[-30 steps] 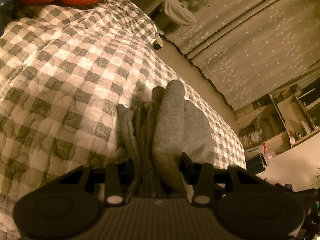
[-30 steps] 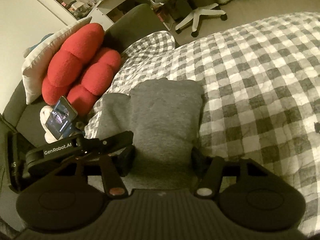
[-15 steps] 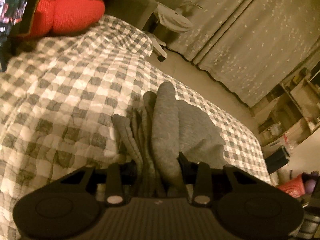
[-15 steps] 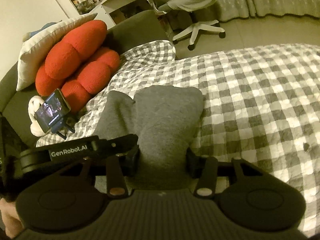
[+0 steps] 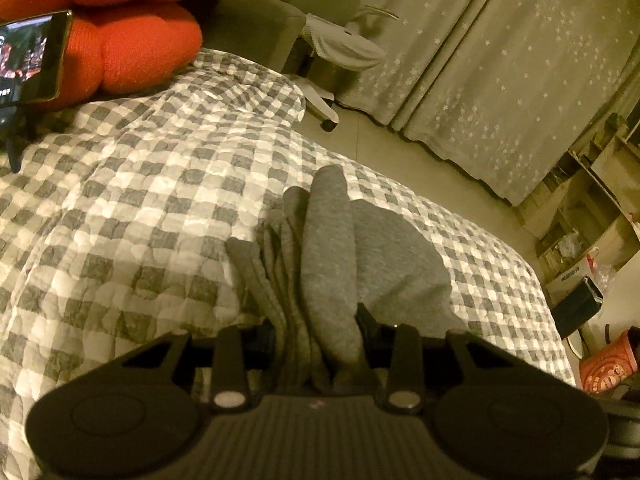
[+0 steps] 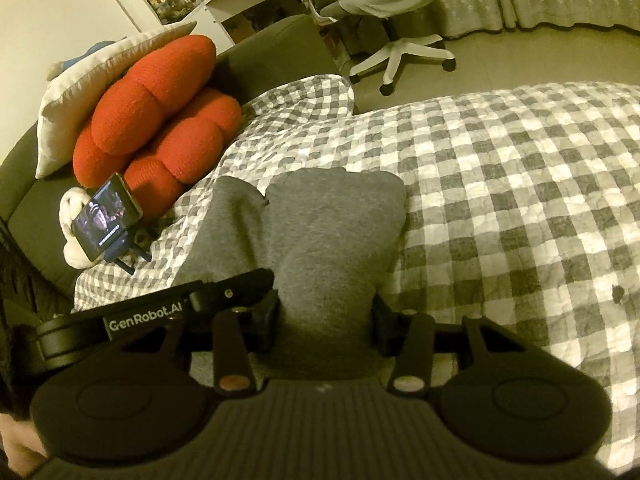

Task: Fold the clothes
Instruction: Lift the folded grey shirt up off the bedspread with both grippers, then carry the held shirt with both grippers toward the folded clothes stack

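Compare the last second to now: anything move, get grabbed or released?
No grab or release. Both tools stay clamped on the grey garment: left tool, right tool. The left tool swung toward the head of the bed, so the red cushion and phone fill more of its view. The right view shifted only slightly. The garment still lies bunched on the checked quilt.
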{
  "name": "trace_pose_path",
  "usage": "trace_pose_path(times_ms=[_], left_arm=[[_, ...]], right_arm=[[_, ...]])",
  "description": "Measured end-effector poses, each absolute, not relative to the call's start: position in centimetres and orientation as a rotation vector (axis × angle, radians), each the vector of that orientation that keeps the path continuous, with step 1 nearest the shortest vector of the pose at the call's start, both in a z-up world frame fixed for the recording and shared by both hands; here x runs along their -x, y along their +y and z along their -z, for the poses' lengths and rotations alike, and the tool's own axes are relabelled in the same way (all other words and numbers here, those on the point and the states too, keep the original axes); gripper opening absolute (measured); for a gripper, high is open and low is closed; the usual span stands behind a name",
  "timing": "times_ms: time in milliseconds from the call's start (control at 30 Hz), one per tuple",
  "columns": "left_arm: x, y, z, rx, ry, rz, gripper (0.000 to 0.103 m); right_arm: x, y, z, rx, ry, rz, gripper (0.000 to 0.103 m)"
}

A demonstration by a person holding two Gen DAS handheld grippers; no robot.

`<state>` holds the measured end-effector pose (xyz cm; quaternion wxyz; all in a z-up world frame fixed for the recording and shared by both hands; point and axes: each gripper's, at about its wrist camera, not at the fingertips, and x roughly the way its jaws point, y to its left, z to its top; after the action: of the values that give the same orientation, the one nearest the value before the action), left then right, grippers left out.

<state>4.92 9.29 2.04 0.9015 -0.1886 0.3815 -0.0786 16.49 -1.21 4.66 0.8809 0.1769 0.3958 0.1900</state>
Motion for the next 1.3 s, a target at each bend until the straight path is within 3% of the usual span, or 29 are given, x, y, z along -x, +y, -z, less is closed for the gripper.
trace_pose_path(times_ms=[1300], left_arm=[[-1.1,10.5,-4.5,0.429,0.742,0.037,0.030]], right_arm=[[-14.4,2.8,-6.6,-0.151,0.704,-0.463,0.048]])
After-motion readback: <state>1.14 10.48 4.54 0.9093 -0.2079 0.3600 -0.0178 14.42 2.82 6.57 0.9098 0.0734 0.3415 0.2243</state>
